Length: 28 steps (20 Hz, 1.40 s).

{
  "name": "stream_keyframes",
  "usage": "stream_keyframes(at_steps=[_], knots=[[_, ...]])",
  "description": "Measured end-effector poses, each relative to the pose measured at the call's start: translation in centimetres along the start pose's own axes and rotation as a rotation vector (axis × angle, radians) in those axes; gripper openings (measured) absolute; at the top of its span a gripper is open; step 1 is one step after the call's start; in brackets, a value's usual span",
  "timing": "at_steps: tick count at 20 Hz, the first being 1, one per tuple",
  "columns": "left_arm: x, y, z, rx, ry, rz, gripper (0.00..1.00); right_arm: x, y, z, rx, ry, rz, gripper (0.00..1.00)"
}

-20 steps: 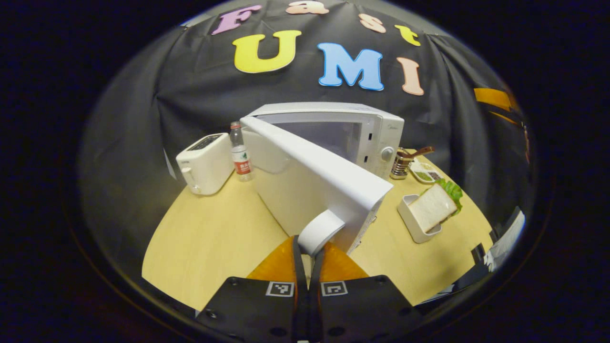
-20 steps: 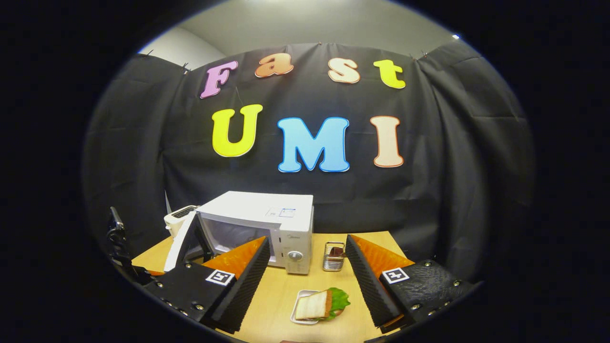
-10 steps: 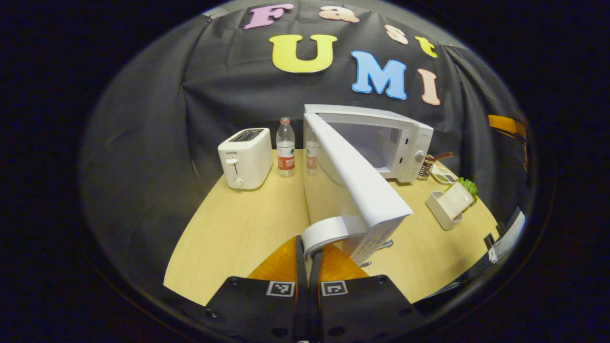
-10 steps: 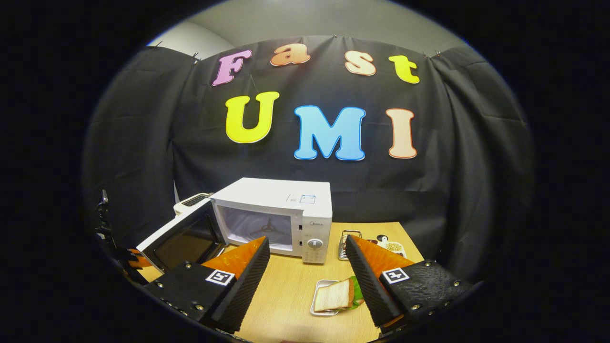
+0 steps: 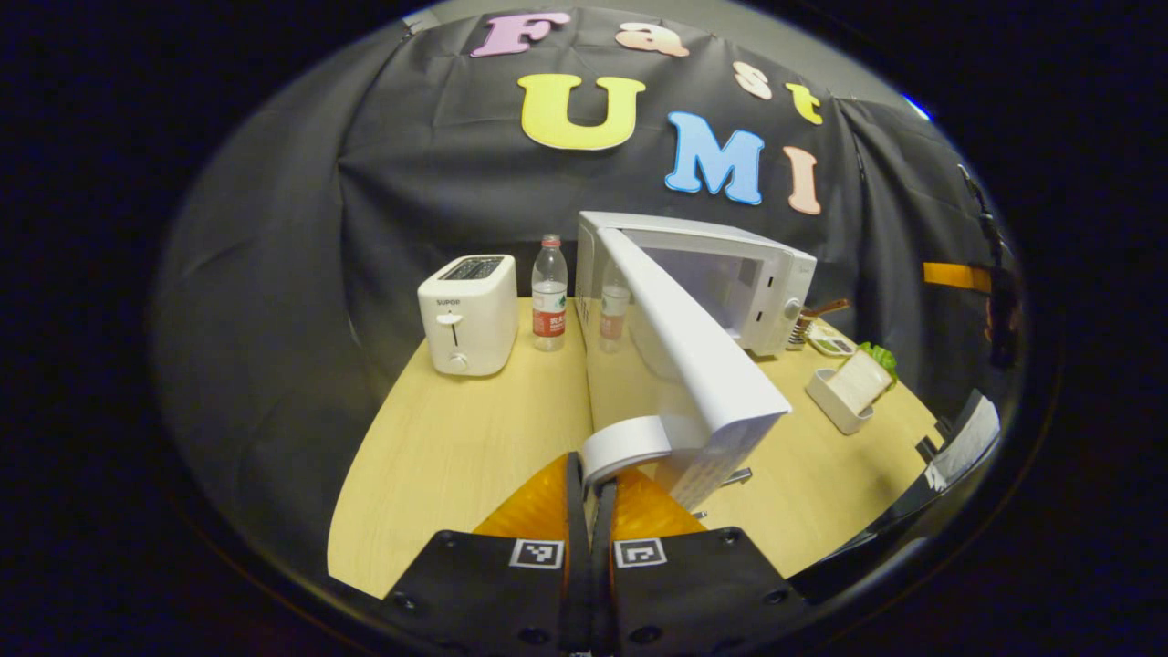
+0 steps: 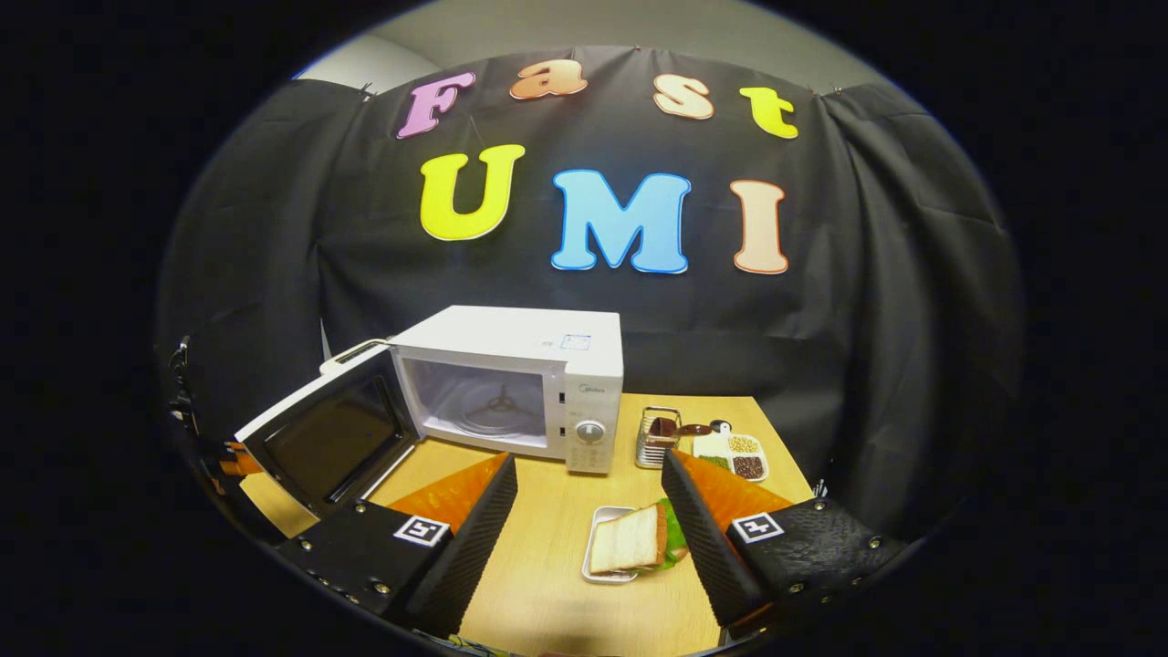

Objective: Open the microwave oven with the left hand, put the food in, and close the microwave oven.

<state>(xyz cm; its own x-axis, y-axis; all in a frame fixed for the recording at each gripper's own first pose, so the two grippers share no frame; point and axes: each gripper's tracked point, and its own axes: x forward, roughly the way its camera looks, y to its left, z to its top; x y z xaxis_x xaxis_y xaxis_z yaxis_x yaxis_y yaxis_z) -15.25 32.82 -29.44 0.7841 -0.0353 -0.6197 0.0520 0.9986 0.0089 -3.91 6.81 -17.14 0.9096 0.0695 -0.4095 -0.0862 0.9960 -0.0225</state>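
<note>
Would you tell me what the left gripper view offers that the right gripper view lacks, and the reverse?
Left gripper view: the left gripper shut on the door handle, and a water bottle beside the microwave.
Right gripper view: the open right gripper, the turntable inside the oven, and the door's dark inner window.
Shared: the microwave with its door swung open, the sandwich in its white tray, and the wooden table.

The left gripper [image 5: 591, 479] has its jaws closed on the white handle [image 5: 626, 443] of the microwave door [image 5: 698, 356], which stands swung wide from the microwave [image 5: 730, 274]. Left of the microwave stand a water bottle [image 5: 548, 294] and a toaster [image 5: 467, 313]; right of it on the bench [image 5: 456, 438] sits a sandwich tray [image 5: 844, 392].
</note>
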Motion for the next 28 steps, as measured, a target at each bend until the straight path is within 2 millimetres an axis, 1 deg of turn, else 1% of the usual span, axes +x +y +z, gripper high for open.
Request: stream_keyframes(at_steps=[2,4,6,8,9,10,11,12,13,14,15,16,17,19,20,22,23,24,25,27,28], knots=[[0.2,0.2,0.0,-0.011,-0.006,-0.006,0.08,0.5,-1.1,-1.6,0.053,0.046,-0.002,0.97],[0.0,0.2,-0.3,-0.041,0.001,-0.011,0.13,0.9,-2.7,-2.7,0.102,0.085,-0.012,0.97],[-0.6,0.7,-0.5,-0.050,-0.003,0.012,0.21,1.3,-4.6,-3.6,0.121,0.108,-0.035,0.96],[-1.8,1.8,-0.9,-0.083,-0.010,0.059,0.36,2.0,-6.5,-5.0,0.133,0.145,-0.046,0.96],[-2.6,2.8,-0.8,-0.096,-0.015,0.104,0.33,2.4,-7.2,-5.8,0.139,0.167,-0.047,0.96],[-3.6,3.8,-0.5,-0.110,-0.030,0.153,0.35,2.9,-7.9,-6.7,0.138,0.191,-0.050,0.97],[-5.0,4.5,0.5,-0.134,-0.059,0.208,0.32,3.5,-8.6,-7.8,0.134,0.221,-0.051,0.96],[-5.8,4.5,1.9,-0.167,-0.105,0.247,0.30,4.1,-9.1,-8.9,0.133,0.257,-0.048,0.96],[-7.5,3.7,4.2,-0.202,-0.165,0.269,0.25,4.6,-9.3,-10.1,0.138,0.295,-0.037,0.96],[-8.9,2.5,6.5,-0.218,-0.227,0.287,0.25,5.1,-9.3,-11.2,0.145,0.328,-0.022,0.97],[-10.3,1.4,9.1,-0.210,-0.287,0.305,0.33,5.5,-9.4,-12.2,0.150,0.357,-0.010,0.97],[-11.2,-0.1,11.4,-0.195,-0.342,0.316,0.39,5.9,-9.4,-13.0,0.155,0.381,0.002,0.97],[-12.0,-1.9,13.9,-0.182,-0.388,0.320,0.55,6.5,-9.3,-13.8,0.157,0.404,0.015,0.97],[-13.3,-5.9,18.4,-0.170,-0.474,0.316,0.83,7.5,-9.2,-15.4,0.166,0.444,0.045,0.97],[-13.5,-7.9,20.5,-0.161,-0.512,0.309,0.97,7.9,-9.2,-15.9,0.175,0.461,0.059,0.97],[-13.8,-12.4,23.6,-0.148,-0.576,0.281,0.96,8.6,-8.9,-17.1,0.202,0.494,0.083,0.97],[-13.4,-14.6,24.8,-0.149,-0.595,0.261,0.95,9.1,-8.8,-17.6,0.218,0.513,0.093,0.93],[-12.6,-16.9,25.6,-0.141,-0.596,0.233,0.97,9.3,-8.7,-18.1,0.236,0.530,0.103,0.97],[-11.9,-18.7,25.9,-0.126,-0.594,0.224,0.97,9.6,-8.5,-18.4,0.257,0.543,0.113,0.97],[-10.7,-21.2,26.1,-0.096,-0.574,0.219,0.97,10.0,-8.6,-19.0,0.289,0.564,0.118,0.97],[-10.3,-22.4,26.3,-0.087,-0.566,0.215,0.96,10.1,-8.6,-18.9,0.312,0.564,0.124,0.95]])
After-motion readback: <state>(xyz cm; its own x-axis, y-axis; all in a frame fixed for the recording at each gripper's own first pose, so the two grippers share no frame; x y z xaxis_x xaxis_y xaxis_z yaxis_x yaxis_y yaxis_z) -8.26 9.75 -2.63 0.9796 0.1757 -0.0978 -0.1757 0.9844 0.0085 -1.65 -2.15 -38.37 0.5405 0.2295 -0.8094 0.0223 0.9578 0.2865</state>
